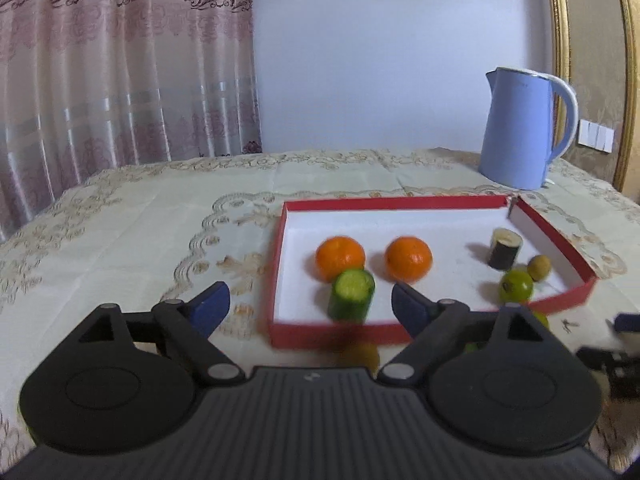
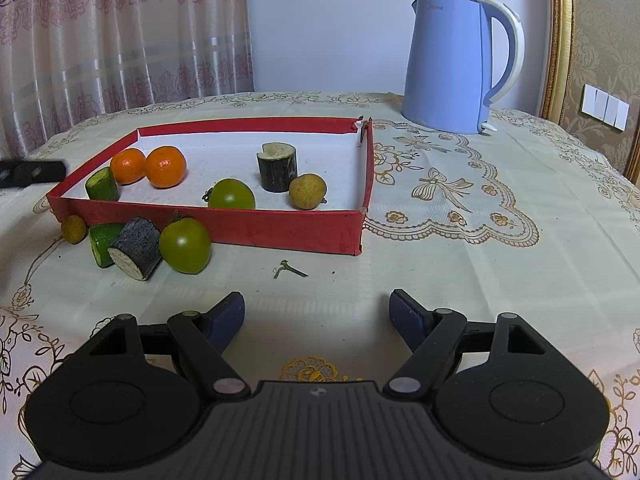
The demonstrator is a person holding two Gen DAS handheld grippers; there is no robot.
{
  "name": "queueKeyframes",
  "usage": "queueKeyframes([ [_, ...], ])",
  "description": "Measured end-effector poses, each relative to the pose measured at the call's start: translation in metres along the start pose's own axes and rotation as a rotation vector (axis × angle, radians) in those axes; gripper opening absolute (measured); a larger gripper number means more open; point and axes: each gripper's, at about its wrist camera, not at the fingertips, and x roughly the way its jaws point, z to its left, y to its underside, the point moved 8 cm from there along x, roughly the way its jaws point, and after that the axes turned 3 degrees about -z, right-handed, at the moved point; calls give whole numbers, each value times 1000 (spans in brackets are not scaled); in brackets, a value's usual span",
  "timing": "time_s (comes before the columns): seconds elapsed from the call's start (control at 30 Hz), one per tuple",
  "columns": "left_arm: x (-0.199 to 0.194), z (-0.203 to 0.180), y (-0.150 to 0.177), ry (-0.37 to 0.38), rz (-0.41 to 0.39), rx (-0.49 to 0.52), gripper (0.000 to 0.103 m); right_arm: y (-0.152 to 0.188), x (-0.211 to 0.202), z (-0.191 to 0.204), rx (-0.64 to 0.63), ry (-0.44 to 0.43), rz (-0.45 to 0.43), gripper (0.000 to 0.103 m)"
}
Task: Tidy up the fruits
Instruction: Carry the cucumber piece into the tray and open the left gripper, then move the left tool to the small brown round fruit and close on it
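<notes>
A red box (image 2: 280, 232) with a white floor holds two oranges (image 2: 165, 167), a green cucumber piece (image 2: 102, 185), a dark sugarcane piece (image 2: 277, 167), a green tomato (image 2: 231, 195) and a small brown longan (image 2: 307, 191). On the cloth in front of the box lie a longan (image 2: 73, 229), a cucumber piece (image 2: 102, 242), a sugarcane piece (image 2: 135, 248) and a green tomato (image 2: 185, 245). My left gripper (image 1: 310, 304) is open and empty, just before the box's near wall (image 1: 340, 334), with the cucumber piece (image 1: 351, 294) beyond it. My right gripper (image 2: 316, 312) is open and empty over the cloth.
A blue electric kettle (image 2: 452, 64) stands behind the box at the right. A small green stem (image 2: 289, 269) lies on the embroidered tablecloth (image 2: 480, 240). A curtain (image 1: 120, 60) hangs behind the table at the left. The left gripper's tip (image 2: 32, 172) shows left of the box.
</notes>
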Motion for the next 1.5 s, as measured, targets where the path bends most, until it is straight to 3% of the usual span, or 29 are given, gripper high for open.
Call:
queueKeyframes([
  [0.23, -9, 3, 25, 10, 37, -17, 87, 0, 0, 0, 0, 0, 0, 80],
  [0.47, 2, -9, 32, 14, 52, 37, 86, 0, 0, 0, 0, 1, 0, 80],
  [0.67, 17, -8, 35, 24, 95, 9, 80, 0, 0, 0, 0, 2, 0, 81],
  [0.9, 27, -13, 43, 50, 146, 20, 62, 0, 0, 0, 0, 2, 1, 82],
  [1.17, 32, -19, 39, 76, 149, 34, 43, 0, 1, 0, -1, 5, 1, 85],
  [1.2, 31, -20, 40, 81, 148, 37, 39, 0, 1, -1, 2, 13, 4, 89],
  [1.3, 30, -24, 38, 91, 139, 52, 27, 1, 1, -4, 11, 17, 8, 90],
  [1.5, 31, -27, 39, 99, 130, 59, 24, 2, 1, -4, 11, 17, 8, 90],
])
